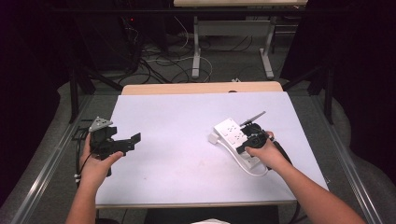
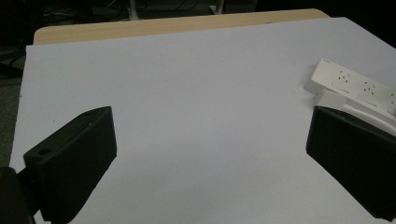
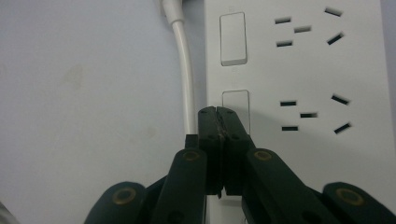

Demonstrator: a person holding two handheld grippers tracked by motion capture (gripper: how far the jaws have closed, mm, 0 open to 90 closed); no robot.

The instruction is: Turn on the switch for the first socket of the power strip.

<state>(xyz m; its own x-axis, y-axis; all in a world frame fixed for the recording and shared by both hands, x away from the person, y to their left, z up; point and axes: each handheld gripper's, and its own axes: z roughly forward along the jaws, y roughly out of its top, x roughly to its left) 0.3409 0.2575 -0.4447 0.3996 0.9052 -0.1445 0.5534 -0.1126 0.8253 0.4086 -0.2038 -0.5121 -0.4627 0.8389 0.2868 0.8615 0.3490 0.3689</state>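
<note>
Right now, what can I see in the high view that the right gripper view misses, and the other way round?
High view alone: the left gripper, open, at the table's left edge, both forearms, and the floor cables beyond. Right gripper view alone: the shut tips of the right gripper over a switch of the power strip, with its socket slots clear. Both share the strip, its white cable and the white table.

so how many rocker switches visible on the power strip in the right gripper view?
2. One white rectangular switch sits near the top; the second is below it, partly covered by the closed right gripper. More may be out of frame.
</note>
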